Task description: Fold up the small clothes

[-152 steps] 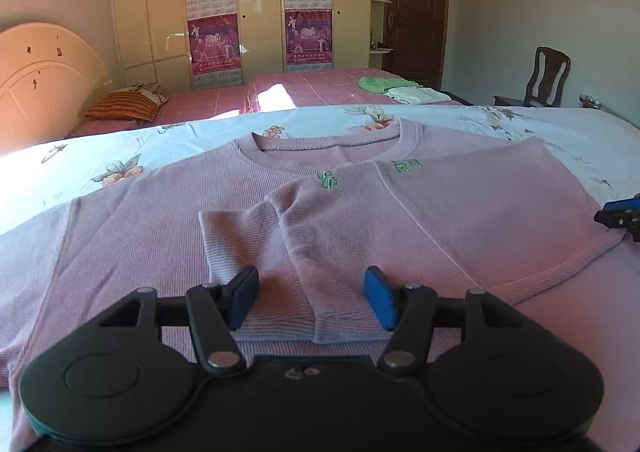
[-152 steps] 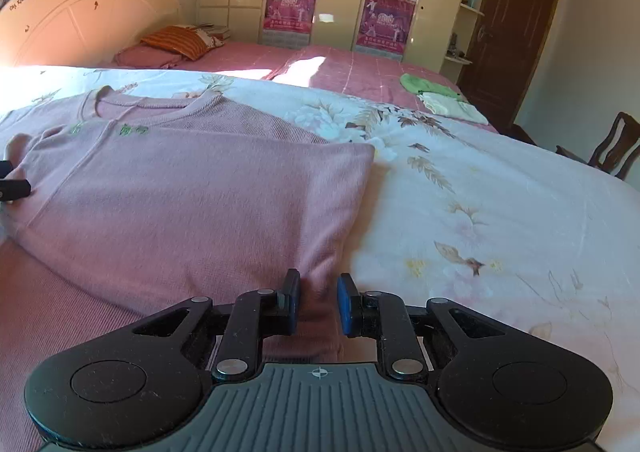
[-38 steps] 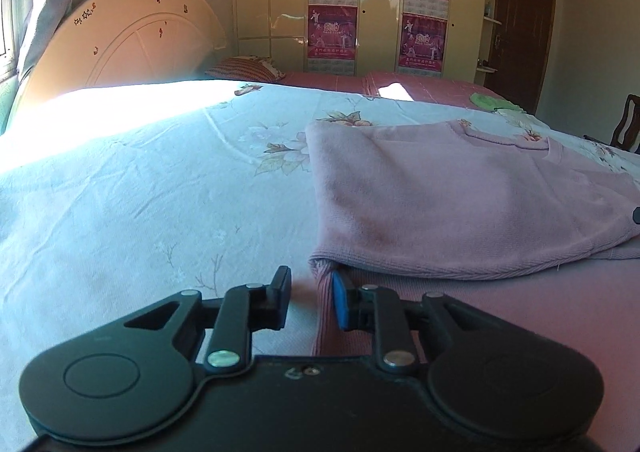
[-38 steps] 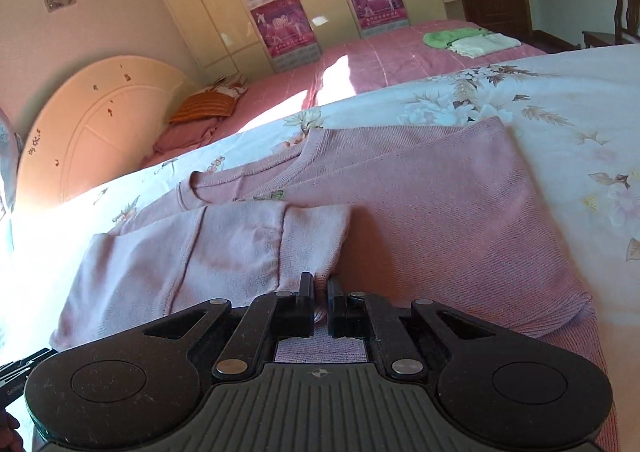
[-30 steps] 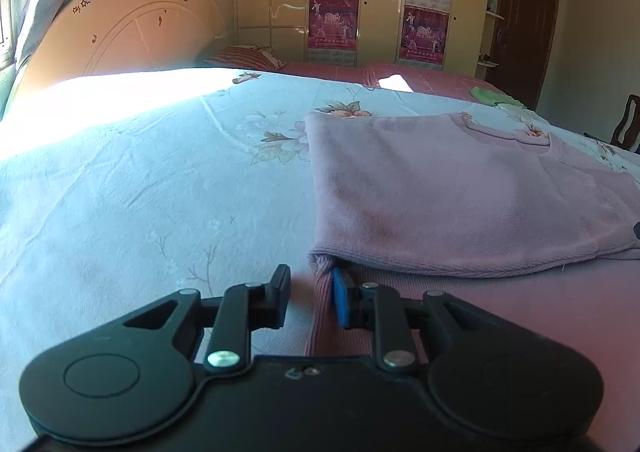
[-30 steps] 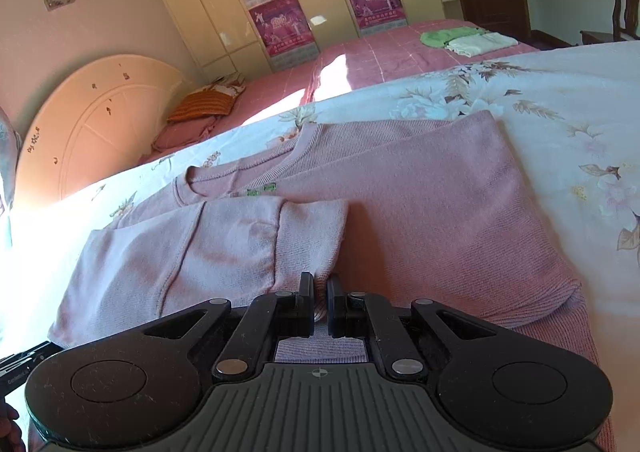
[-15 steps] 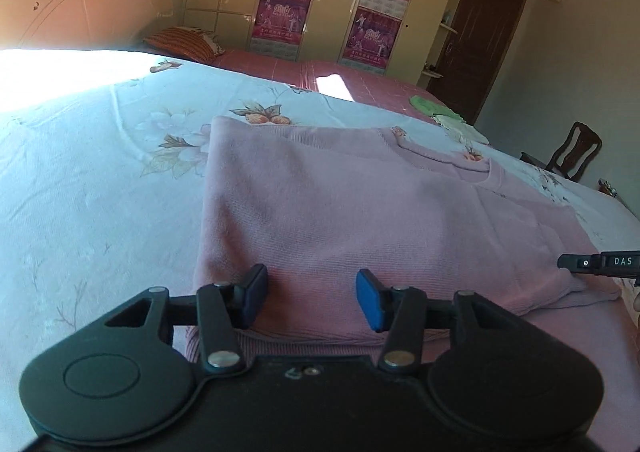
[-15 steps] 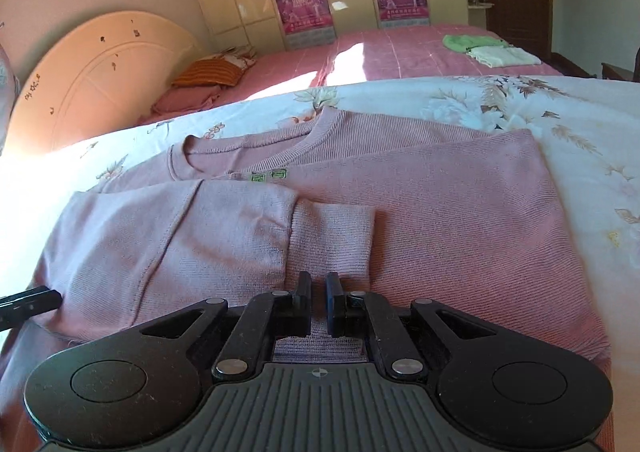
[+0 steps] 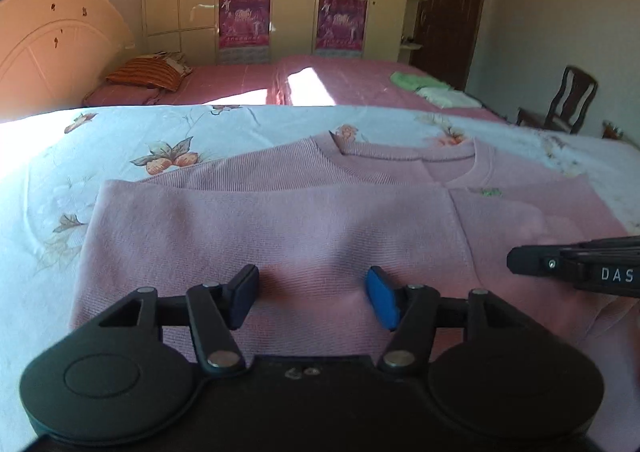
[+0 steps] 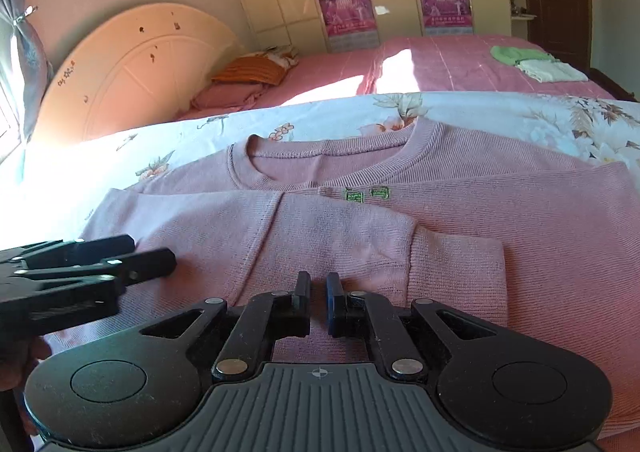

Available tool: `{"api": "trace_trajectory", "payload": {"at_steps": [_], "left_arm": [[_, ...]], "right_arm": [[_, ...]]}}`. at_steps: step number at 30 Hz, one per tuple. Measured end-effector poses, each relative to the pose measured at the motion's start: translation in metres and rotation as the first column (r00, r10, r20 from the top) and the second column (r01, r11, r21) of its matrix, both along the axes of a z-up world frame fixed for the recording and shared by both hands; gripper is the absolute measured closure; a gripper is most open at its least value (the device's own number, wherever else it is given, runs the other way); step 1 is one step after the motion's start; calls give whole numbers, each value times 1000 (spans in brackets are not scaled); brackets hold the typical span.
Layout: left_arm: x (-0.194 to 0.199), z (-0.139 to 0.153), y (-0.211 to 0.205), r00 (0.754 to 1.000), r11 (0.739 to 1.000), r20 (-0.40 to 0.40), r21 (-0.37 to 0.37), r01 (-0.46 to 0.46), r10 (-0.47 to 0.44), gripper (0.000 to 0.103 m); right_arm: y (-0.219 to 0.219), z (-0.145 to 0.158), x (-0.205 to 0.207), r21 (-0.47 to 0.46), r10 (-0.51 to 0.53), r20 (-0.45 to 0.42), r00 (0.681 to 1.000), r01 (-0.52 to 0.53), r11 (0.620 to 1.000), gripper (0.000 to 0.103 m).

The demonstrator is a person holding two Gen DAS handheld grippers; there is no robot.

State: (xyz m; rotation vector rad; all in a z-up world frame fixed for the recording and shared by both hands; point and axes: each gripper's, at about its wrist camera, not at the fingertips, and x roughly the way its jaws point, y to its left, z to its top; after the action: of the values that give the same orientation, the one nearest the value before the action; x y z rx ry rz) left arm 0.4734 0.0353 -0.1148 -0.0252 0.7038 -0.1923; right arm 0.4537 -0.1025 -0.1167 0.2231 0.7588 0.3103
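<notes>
A pink knit sweater (image 9: 320, 219) lies flat on the floral sheet, neck away from me, with both sides folded in over the body. My left gripper (image 9: 312, 298) is open and empty, just above the left folded panel. My right gripper (image 10: 318, 302) has its jaws nearly closed with a narrow gap; it sits over the folded sleeve cuff (image 10: 456, 272), and no cloth shows between the pads. The sweater also fills the right wrist view (image 10: 520, 219). The left gripper shows at the left in the right wrist view (image 10: 92, 264), and the right gripper's tip at the right in the left wrist view (image 9: 576, 266).
The floral sheet (image 9: 120, 139) covers the near bed. A second bed with a pink cover (image 9: 340, 83) lies behind, holding a striped pillow (image 9: 148, 71) and folded green and white clothes (image 10: 532, 63). A wooden chair (image 9: 568, 99) stands at the right.
The left gripper let go of the sweater's left edge, opened wide and swung right over the folded panel. The right gripper stayed nearly closed by the sleeve cuff and pulled back slightly.
</notes>
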Motion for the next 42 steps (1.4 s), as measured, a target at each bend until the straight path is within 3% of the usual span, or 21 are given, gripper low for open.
{"api": "trace_trajectory", "payload": {"at_steps": [3,6,11,12,14,16,19,22,24,27,29,33,36,38,41,42], "left_arm": [[-6,0,24,998,996,34,70,-48,46,42],[8,3,55,996,996,26,-2,-84,84,44],[45,7,69,995,992,8,67,-103,103,44],[50,6,76,994,993,8,38,-111,110,43],[51,6,85,992,992,2,-7,-125,125,46],[43,15,74,992,991,17,29,-127,127,47],[23,23,44,996,998,79,45,-45,42,45],[9,17,0,995,996,56,45,76,-79,43],[1,11,-21,991,991,52,57,118,-121,36],[0,3,-11,998,997,44,62,48,-50,31],[6,6,19,998,1000,61,27,-11,9,29],[37,7,70,990,991,31,1,-135,135,35],[52,2,87,994,993,9,-48,-112,112,36],[55,8,84,993,992,1,-48,-120,120,35],[53,15,82,989,990,57,-47,-133,136,29],[59,12,84,987,986,30,-53,-156,157,27]], "right_arm": [[-17,-2,-1,-34,-11,9,1000,12,999,98],[-33,-2,3,30,-22,-2,1000,22,999,98],[-22,7,15,15,-44,18,999,44,999,98],[-20,1,23,-21,-63,-17,998,63,998,98],[-22,-1,30,2,-78,-27,997,78,997,99],[-22,6,30,-1,-88,-24,996,88,996,98],[-21,15,21,41,-75,14,997,74,996,98],[-11,11,23,38,-51,3,999,51,998,98],[-5,5,23,35,-42,-21,999,43,998,98],[-16,3,15,-25,-81,-8,997,80,996,98],[-40,4,6,5,-113,-8,994,113,994,99],[-54,14,0,1,-125,33,992,125,992,98],[-53,2,15,-46,-139,-17,990,138,989,98],[-55,1,18,-34,-136,-14,991,135,990,98],[-59,12,11,-26,-138,14,990,138,990,98],[-60,13,9,-26,-133,20,991,134,991,98]]}}
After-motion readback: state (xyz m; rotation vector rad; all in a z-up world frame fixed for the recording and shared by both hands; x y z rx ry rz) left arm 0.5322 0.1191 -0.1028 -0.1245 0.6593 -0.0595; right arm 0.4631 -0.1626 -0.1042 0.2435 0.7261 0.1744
